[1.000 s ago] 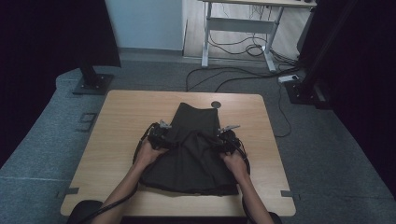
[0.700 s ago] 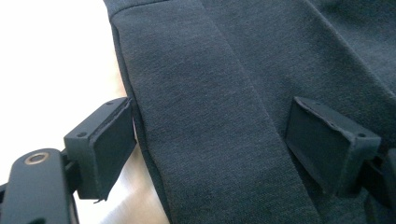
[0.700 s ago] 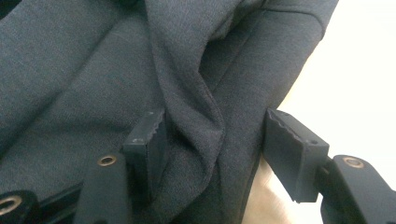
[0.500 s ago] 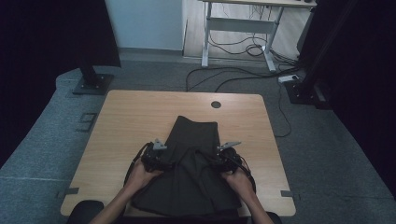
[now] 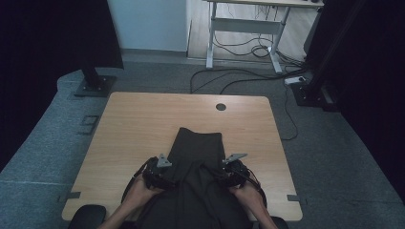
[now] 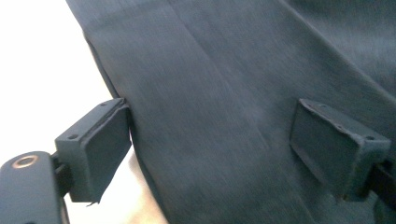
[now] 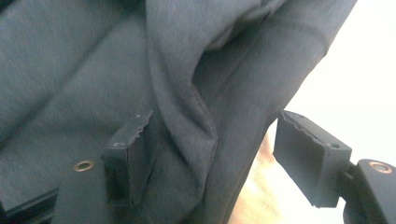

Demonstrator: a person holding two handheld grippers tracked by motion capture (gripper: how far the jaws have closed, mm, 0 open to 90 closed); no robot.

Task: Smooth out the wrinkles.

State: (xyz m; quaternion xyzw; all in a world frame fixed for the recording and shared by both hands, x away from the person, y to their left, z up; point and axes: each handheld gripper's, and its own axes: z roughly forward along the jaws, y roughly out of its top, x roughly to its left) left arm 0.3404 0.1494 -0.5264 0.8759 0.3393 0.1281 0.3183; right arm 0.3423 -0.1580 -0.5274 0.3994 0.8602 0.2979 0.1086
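Left gripper view: left gripper [image 6: 210, 149] jaws spread over the dark cloth [image 5: 198, 157], just opening; right gripper [image 7: 215, 163] likewise, a fold between unpressed pads. Cloth runs lengthwise from the person toward the table's [image 5: 133, 124] far edge.

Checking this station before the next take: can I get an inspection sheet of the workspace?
Surface: wooden table, round grommet hole near far edge.
Job's things: dark garment lying lengthwise, reaching the near edge.
Clutter: nothing seen.
Grippers: left gripper and right gripper at the garment's side edges, jaws open astride the cloth; both have just been opening.
Cables: loose cables on the floor beyond.
Surroundings: grey carpet, white desk frame, black stands.
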